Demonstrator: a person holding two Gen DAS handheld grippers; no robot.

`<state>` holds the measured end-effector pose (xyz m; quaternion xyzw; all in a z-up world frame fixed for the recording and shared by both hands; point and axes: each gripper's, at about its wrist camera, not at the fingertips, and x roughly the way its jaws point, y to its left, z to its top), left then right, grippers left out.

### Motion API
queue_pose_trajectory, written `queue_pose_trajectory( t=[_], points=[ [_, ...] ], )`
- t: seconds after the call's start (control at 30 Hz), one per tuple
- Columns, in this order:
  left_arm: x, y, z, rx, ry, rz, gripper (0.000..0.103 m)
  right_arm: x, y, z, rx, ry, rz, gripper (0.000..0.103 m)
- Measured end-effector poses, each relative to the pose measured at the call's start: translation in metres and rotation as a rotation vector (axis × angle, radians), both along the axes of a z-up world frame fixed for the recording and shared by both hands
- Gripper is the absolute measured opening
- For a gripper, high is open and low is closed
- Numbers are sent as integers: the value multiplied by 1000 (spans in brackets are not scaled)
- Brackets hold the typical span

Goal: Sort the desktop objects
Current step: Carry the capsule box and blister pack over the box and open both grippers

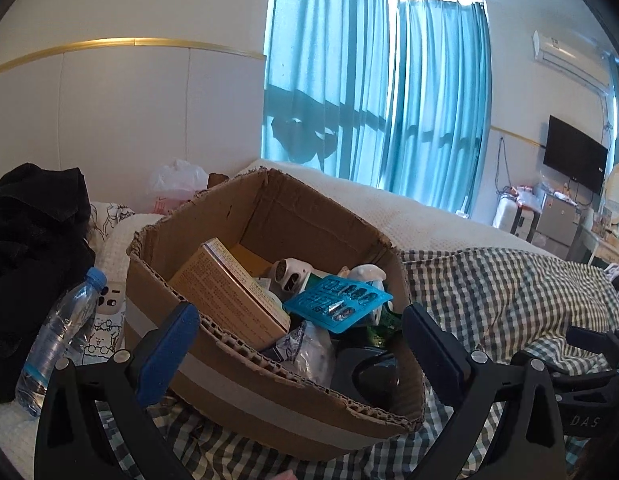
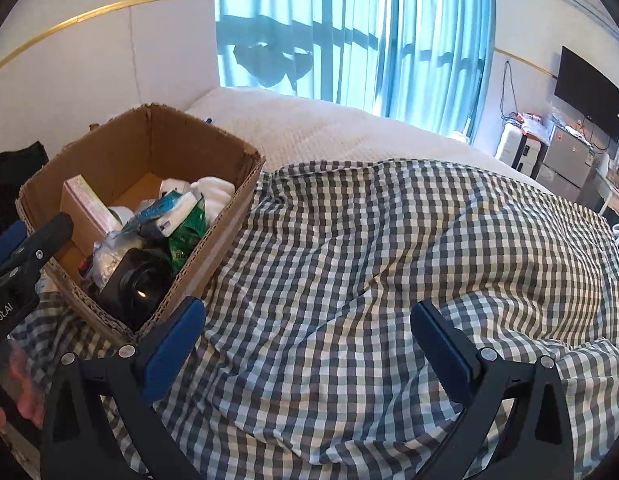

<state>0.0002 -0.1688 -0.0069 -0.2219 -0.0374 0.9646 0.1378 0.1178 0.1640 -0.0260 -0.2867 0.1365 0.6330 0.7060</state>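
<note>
Cardboard box (image 1: 245, 396) sits filled on checked quilt (image 2: 389, 260), both jaws spread.

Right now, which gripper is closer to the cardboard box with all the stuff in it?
Left. The left gripper sits open right at the cardboard box, its fingers either side of the near wall. The right gripper is open off to the box's right, over the checked blanket.

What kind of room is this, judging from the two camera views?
Most likely a bedroom. A bed with a checked quilt fills the foreground, teal curtains cover a large window, and a wall television hangs opposite. The cardboard box sits on the bed.
</note>
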Motion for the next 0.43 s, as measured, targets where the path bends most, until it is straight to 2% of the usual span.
queue_pose_trajectory(
  t=[0.43],
  points=[
    [-6, 0, -7, -3, -32, -14, 103, -5, 0, -5, -15, -5, 6, 103]
  ],
)
